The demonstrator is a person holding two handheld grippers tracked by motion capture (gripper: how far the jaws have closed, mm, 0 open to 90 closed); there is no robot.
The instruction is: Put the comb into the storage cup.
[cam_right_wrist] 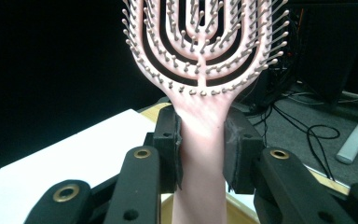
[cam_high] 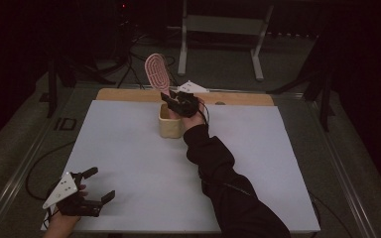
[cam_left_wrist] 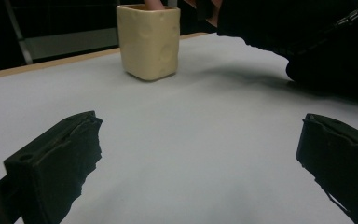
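White table (cam_high: 129, 148); right claw (cam_right_wrist: 200, 140) clamps pink hairbrush (cam_right_wrist: 200, 56), seemingly over cup (cam_high: 169, 124); left claw (cam_high: 95, 186) apart

A white sheet (cam_high: 129, 153) covers most of the bench (cam_high: 129, 94), leaving a bare strip of light wood along the far edge. Beyond that edge a pale metal frame (cam_high: 218, 34) stands on the grey floor (cam_high: 287, 69), with black cables (cam_high: 129, 67) trailing across the floor to its left. The background is dark.
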